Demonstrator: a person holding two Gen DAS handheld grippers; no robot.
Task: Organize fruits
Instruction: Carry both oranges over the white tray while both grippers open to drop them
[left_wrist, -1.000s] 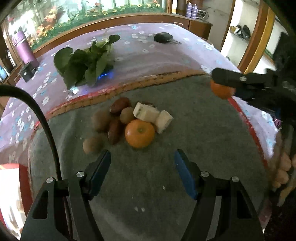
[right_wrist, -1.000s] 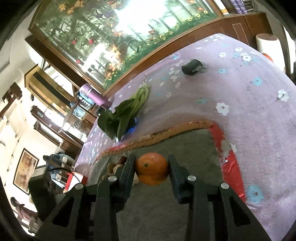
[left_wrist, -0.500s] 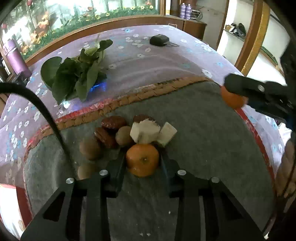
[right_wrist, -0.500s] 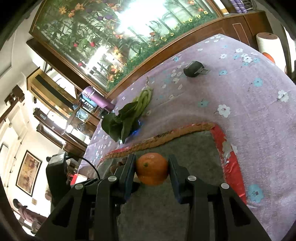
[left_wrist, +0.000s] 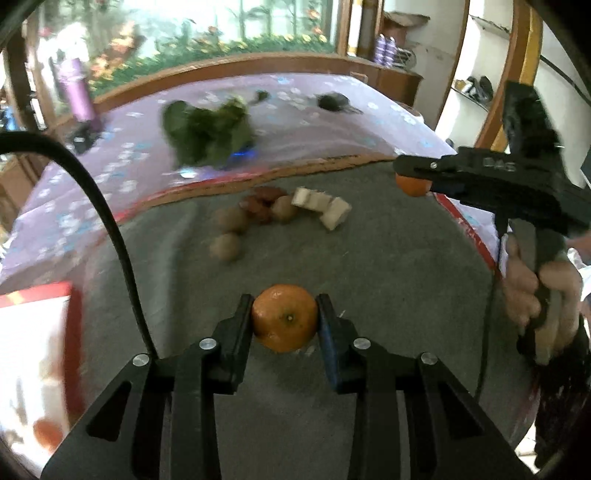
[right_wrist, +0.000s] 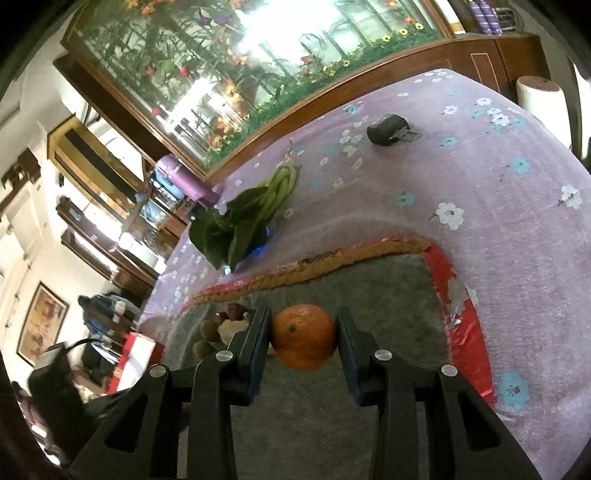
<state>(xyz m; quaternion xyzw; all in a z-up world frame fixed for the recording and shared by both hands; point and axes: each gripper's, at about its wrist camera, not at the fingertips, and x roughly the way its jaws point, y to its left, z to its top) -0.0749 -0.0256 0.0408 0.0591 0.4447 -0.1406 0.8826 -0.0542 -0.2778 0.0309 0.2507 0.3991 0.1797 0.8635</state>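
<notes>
My left gripper (left_wrist: 285, 317) is shut on an orange (left_wrist: 285, 323) and holds it above the grey mat (left_wrist: 388, 266), away from the fruit pile. The pile has kiwis (left_wrist: 226, 246), dark red dates (left_wrist: 258, 206) and banana pieces (left_wrist: 325, 208) at the mat's far side. My right gripper (right_wrist: 303, 334) is shut on a second orange (right_wrist: 303, 336) above the mat's right part; it shows in the left wrist view (left_wrist: 412, 182) at the right, held by a hand (left_wrist: 535, 291).
Leafy greens (left_wrist: 207, 129) lie on the purple flowered tablecloth (right_wrist: 480, 177) beyond the mat. A black object (right_wrist: 388, 130) lies farther back. A purple bottle (left_wrist: 78, 96) stands at the far left. A red-edged white box (left_wrist: 33, 332) is at the left.
My left gripper closed on the orange at the pile, then lifted it back away from the other fruits. The right gripper kept holding its orange nearly still.
</notes>
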